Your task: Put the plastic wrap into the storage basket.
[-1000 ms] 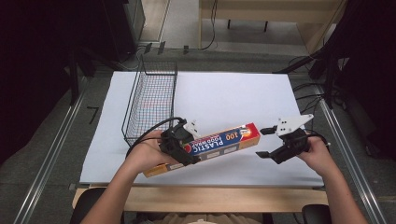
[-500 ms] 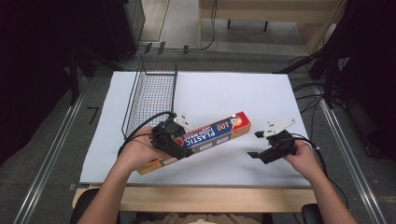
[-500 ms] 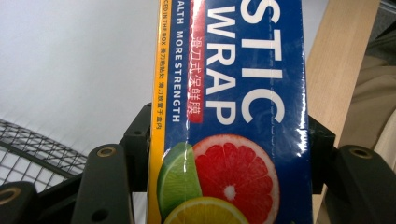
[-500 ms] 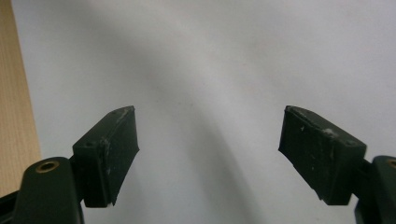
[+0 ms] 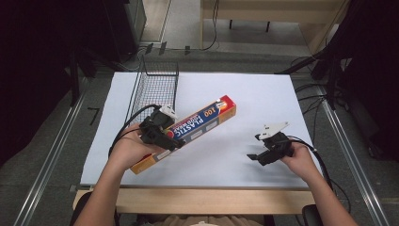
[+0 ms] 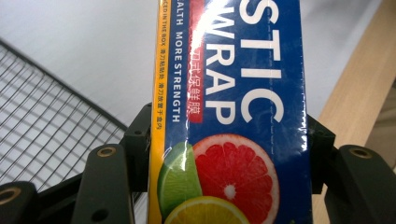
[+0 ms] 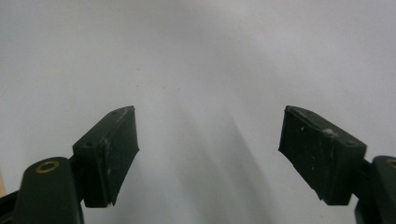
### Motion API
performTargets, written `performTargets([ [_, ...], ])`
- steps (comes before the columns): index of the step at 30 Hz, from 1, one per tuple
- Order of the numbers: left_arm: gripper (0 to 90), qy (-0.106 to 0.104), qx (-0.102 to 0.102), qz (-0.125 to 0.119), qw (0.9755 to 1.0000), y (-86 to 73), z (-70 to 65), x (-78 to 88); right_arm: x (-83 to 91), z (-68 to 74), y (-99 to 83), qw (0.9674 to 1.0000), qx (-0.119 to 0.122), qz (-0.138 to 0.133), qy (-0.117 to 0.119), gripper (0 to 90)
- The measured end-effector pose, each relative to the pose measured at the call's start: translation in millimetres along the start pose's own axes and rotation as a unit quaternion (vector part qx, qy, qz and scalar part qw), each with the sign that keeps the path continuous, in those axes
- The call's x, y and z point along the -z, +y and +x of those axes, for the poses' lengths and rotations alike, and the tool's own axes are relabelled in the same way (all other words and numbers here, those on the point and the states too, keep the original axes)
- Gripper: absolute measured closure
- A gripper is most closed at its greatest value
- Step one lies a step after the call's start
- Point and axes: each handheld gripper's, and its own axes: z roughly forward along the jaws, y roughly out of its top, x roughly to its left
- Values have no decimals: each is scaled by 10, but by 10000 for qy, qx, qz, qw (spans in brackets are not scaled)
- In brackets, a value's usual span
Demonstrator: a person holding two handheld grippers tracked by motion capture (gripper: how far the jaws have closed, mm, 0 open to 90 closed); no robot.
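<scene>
Two grippers, one box, one basket. At five o'clock, right gripper (image 5: 259,149) over bare white table sheet (image 5: 263,101), jaws spread wide, holding nothing. At seven o'clock, left gripper (image 5: 165,136) clamped across one plastic wrap box (image 5: 188,131), box slanting toward one o'clock. Farther, at eleven o'clock, one black wire basket (image 5: 156,89).

The box (image 6: 233,116) is showing glossy printed card, catching glare. The basket (image 5: 155,89) is looking like thin black wire mesh. The jaws are showing matt black plastic, scuffed. The table (image 5: 263,99) is wearing smooth matt white; its edge (image 5: 211,200) is looking wooden.
</scene>
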Motion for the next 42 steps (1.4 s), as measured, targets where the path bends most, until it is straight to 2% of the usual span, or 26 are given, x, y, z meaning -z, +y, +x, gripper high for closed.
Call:
performTargets([
  [1, 396, 0, 0, 0, 10000, 0, 0, 0, -3, -3, -2, 10000, -6, 7, 0, 204],
  [4, 395, 22, 288, 31, 9996, -49, 108, 54, -14, -4, -7, 10000, 26, 60, -24, 204],
  [7, 395, 183, 488, 32, 9986, -75, 171, 90, -18, -5, -12, 10000, 38, 78, 8, 204],
  [20, 395, 320, 939, -169, 9949, -134, 374, 183, -22, -14, -15, 10000, -13, 56, -18, 204],
  [26, 395, 573, 1315, -126, 9896, -116, 530, 164, -34, -19, -15, 10000, 14, 75, -40, 204],
  [27, 395, 573, 1315, -126, 9896, -116, 530, 164, -34, -19, -15, 10000, 14, 75, -40, 204],
  [30, 394, 679, 1586, 2, 9850, -87, 636, 134, -32, -27, -10, 10000, -29, 48, -25, 204],
  [31, 394, 751, 1727, 21, 9821, -63, 675, 128, -28, -31, -6, 10000, -65, 40, -50, 204],
  [33, 394, 785, 1742, 13, 9816, -47, 695, 126, -30, -38, -3, 10000, -79, 27, -34, 204],
  [34, 394, 766, 1840, -46, 9799, -14, 750, 117, -33, -39, -2, 10000, -85, 24, -30, 204],
  [35, 394, 766, 1840, -46, 9799, -14, 750, 117, -33, -39, -2, 10000, -85, 24, -30, 204],
  [36, 394, 817, 1913, -48, 9781, 30, 795, 102, -44, -36, 0, 9999, -81, 57, -21, 204],
  [37, 395, 817, 1913, -48, 9781, 30, 795, 102, -44, -36, 0, 9999, -81, 57, -21, 204],
  [38, 395, 899, 1932, 9, 9770, 75, 844, 86, -52, -33, 3, 10000, -51, 77, -26, 204],
  [40, 395, 954, 1936, 31, 9764, 102, 872, 74, -56, -35, 4, 10000, -31, 68, -13, 204],
  [41, 394, 1041, 1814, 1, 9779, 127, 908, 56, -57, -33, 9, 10000, -63, 71, 23, 204],
  [42, 395, 1034, 1847, -20, 9773, 135, 938, 54, -57, -28, 10, 9999, -77, 73, 34, 204],
])
